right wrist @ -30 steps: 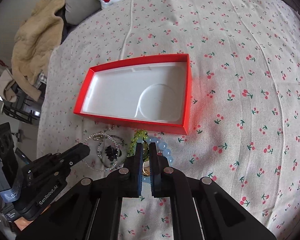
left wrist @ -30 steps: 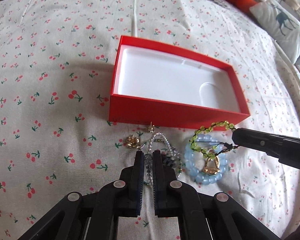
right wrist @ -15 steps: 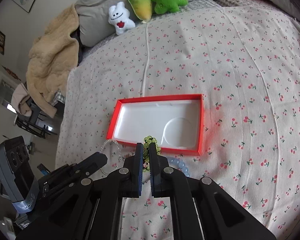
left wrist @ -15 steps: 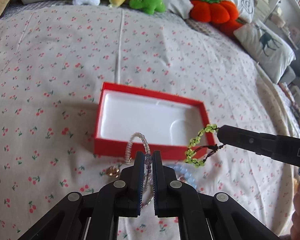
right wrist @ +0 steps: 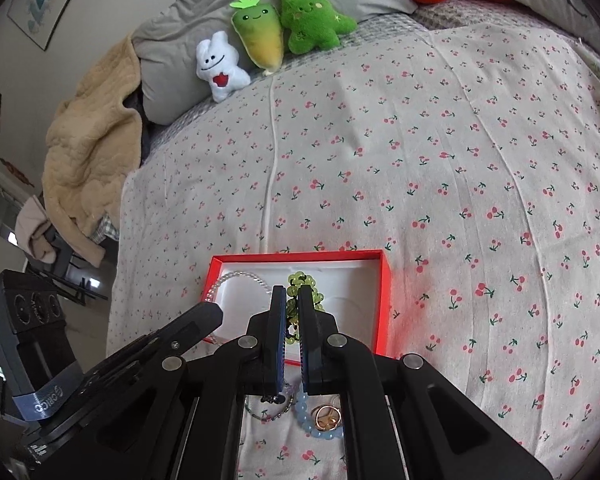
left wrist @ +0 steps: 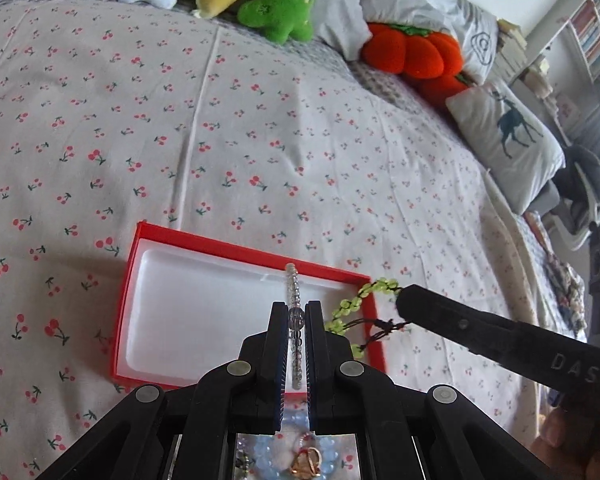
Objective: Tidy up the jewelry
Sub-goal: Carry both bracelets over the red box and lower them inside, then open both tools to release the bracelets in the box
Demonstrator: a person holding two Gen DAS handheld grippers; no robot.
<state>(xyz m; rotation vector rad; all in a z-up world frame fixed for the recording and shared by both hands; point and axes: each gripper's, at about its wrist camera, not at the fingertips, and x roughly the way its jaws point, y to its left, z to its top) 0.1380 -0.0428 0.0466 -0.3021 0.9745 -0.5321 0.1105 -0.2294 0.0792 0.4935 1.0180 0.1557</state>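
Leftmost, a beige blanket (right wrist: 88, 168) is heaped at the edge of the bed, beside a grey pillow (right wrist: 172, 52) with three soft toys leaning on it: a white one (right wrist: 218, 68), a yellow-green carrot (right wrist: 260, 36) and a green one (right wrist: 312, 20). Below them the cherry-print sheet (left wrist: 260, 140) covers the bed, and on it lies the red box (left wrist: 129, 280) with its white lining, open at the top. The left gripper (left wrist: 296, 316) is over the near side of the box, its jaws pinched on a clear bead bracelet (left wrist: 292, 286), which loops up above the white lining. Just right of it, the right gripper (right wrist: 293, 300) is clamped on a green bead bracelet (left wrist: 354, 304) that hangs over the right end of the box. Nearer than the box, on the sheet, lie a pale blue bead bracelet (right wrist: 320, 430) with a gold ring (right wrist: 328, 416) inside its curve, and a thin chain (right wrist: 270, 414) to their left. Farther right, an orange pumpkin cushion (left wrist: 412, 54) and a white pillow with a deer print (left wrist: 508, 136) sit along the bed's edge.
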